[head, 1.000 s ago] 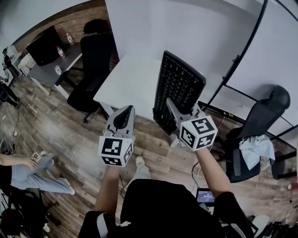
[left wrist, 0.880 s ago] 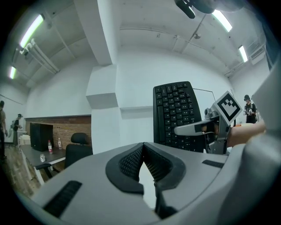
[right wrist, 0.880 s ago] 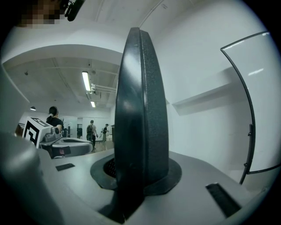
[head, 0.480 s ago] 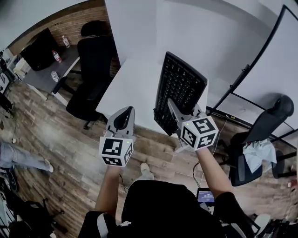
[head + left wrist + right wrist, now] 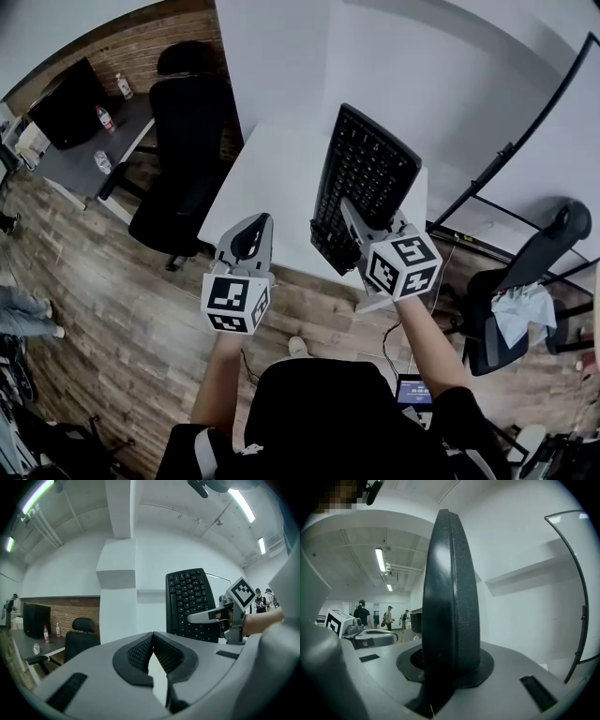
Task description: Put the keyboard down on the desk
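The keyboard [image 5: 361,192] sits on edge between the jaws of the right gripper [image 5: 350,225], which clamp its near end at a middling width. It hangs tilted over the white bench [image 5: 272,178], apparently clear of the top, though the head view makes that gap hard to judge. The left gripper [image 5: 255,225] hovers just beside it, jaws pressed together on nothing; the carry looks done, while laying the keyboard flat and letting go are left.

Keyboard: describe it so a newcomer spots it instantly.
Start at the white desk. Over its right side, the right gripper clamps a black keyboard by its near end. It's the only keyed slab here; the left gripper beside it is shut, empty.
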`<state>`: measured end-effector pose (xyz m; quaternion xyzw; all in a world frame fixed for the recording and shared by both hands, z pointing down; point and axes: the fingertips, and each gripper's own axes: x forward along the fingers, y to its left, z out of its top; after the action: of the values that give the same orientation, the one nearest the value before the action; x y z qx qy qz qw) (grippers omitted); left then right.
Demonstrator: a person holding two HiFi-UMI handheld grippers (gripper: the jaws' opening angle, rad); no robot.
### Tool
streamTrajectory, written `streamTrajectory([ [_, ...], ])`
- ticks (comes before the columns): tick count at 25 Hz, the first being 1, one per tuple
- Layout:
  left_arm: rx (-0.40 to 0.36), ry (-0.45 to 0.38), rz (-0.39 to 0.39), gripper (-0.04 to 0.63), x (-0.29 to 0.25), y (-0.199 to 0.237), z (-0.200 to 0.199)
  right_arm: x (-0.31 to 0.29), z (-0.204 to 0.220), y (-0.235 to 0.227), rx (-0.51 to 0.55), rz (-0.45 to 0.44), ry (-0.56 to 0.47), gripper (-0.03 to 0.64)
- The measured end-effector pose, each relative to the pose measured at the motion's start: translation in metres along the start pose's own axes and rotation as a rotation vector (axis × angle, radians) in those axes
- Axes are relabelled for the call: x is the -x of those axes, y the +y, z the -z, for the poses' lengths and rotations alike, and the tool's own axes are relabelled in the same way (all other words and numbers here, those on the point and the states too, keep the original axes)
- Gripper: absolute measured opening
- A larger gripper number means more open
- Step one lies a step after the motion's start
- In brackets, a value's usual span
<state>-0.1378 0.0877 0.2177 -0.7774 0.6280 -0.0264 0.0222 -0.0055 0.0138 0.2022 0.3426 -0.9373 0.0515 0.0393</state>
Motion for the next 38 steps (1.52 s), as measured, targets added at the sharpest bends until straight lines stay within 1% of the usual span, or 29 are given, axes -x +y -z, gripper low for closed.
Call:
streamTrajectory([
  [6, 0.016, 0.017, 0.016, 0.014, -0.016, 0.019, 0.015, -0.024, 0.01, -0.007, -0.042, 0.033, 0.005, 0.107],
  [10, 0.043, 0.052, 0.03, 0.014, -0.036, 0.049, 0.03, -0.063, 0.019, -0.013, -0.1, 0.05, 0.043, 0.107],
  [12, 0.055, 0.068, 0.041, 0.014, -0.044, 0.055, 0.037, -0.074, 0.023, -0.019, -0.118, 0.066, 0.058, 0.107],
  [19, 0.065, 0.111, 0.055, 0.014, -0.073, 0.055, 0.058, -0.1, 0.038, -0.047, -0.138, 0.085, 0.079, 0.107],
  [24, 0.04, 0.147, 0.064, 0.014, -0.103, 0.054, 0.07, -0.118, 0.039, -0.075, -0.172, 0.097, 0.068, 0.107],
  [30, 0.008, 0.191, 0.092, 0.014, -0.144, 0.042, 0.087, -0.135, 0.05, -0.118, -0.227, 0.145, 0.064, 0.107],
  [34, 0.032, 0.229, 0.129, 0.014, -0.169, 0.037, 0.103, -0.148, 0.064, -0.147, -0.305, 0.167, 0.073, 0.107],
  [38, 0.055, 0.266, 0.177, 0.015, -0.191, 0.032, 0.116, -0.159, 0.072, -0.171, -0.398, 0.183, 0.044, 0.107],
])
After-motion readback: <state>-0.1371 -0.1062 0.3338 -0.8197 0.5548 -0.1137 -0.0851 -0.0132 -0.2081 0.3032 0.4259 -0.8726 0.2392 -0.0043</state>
